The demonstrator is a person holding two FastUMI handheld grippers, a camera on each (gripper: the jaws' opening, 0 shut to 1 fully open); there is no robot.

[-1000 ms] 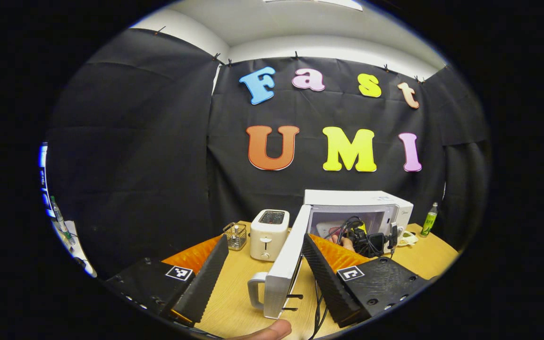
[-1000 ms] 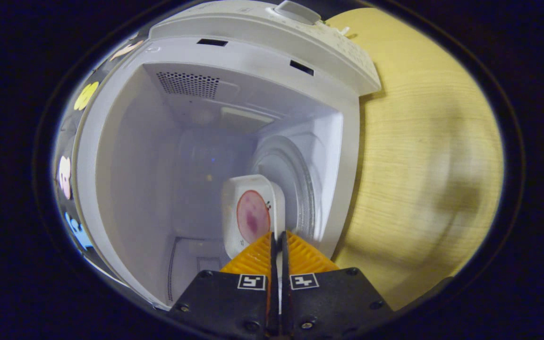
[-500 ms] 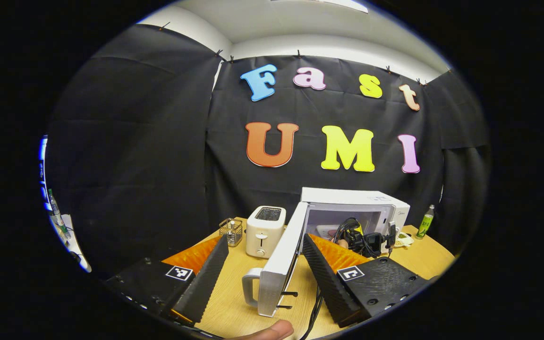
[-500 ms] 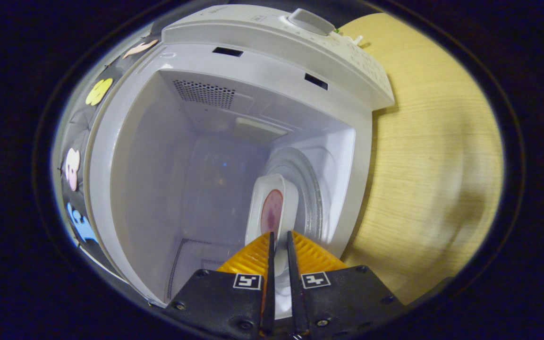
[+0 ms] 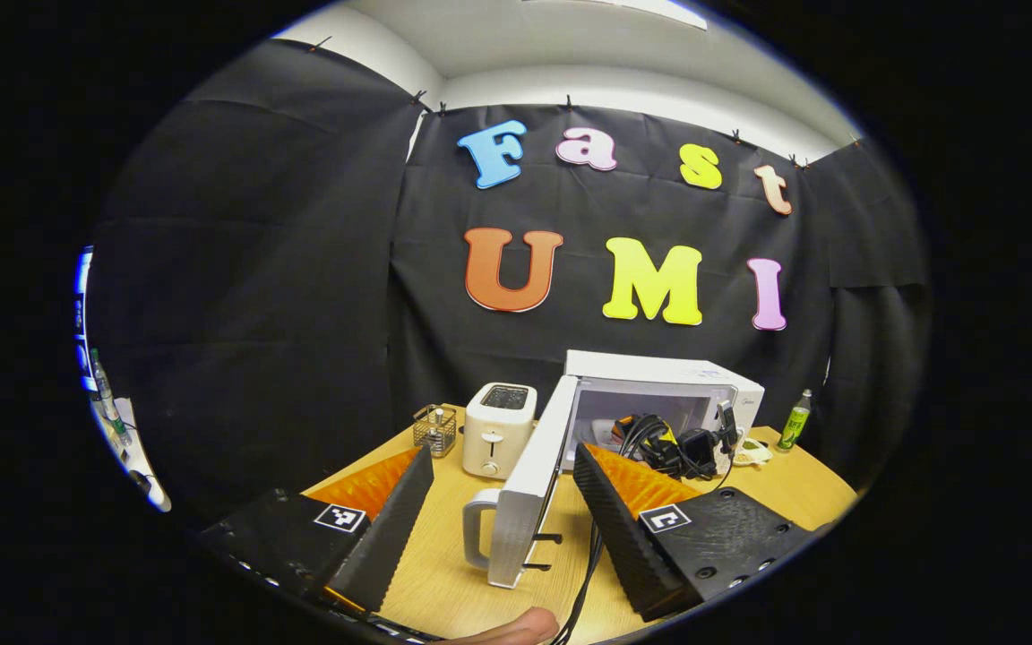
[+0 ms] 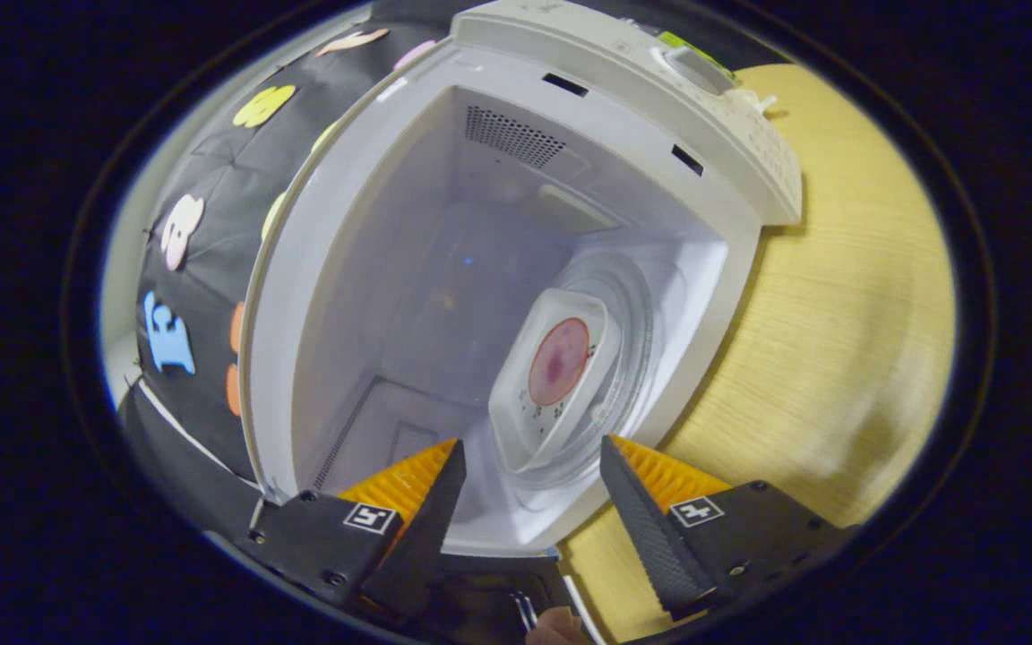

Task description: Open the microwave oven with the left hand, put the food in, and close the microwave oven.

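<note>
The white microwave [image 5: 664, 381] stands on the wooden table with its door [image 5: 529, 488] swung wide open toward me. My left gripper [image 5: 503, 451] is open; the door's edge and handle [image 5: 477, 535] sit between its fingers without touching them. In the right gripper view, a white dish with pink food [image 6: 556, 367] lies on the glass turntable [image 6: 637, 345] inside the microwave [image 6: 373, 269]. My right gripper [image 6: 531, 443] is open just outside the cavity, its fingers apart on either side of the dish's near end, clear of it. That right gripper [image 5: 686, 451], with cables, also shows at the oven's mouth.
A white toaster [image 5: 498, 428] and a small wire basket [image 5: 434, 428] stand left of the open door. A green bottle [image 5: 795, 419] and a small dish [image 5: 753, 453] are right of the microwave. The microwave's control panel [image 6: 753, 125] faces the wooden table [image 6: 838, 313].
My right gripper opened, let go of the dish and drew back out of the cavity; the dish now lies flat on the turntable. My left gripper pulled slightly away from the door.
</note>
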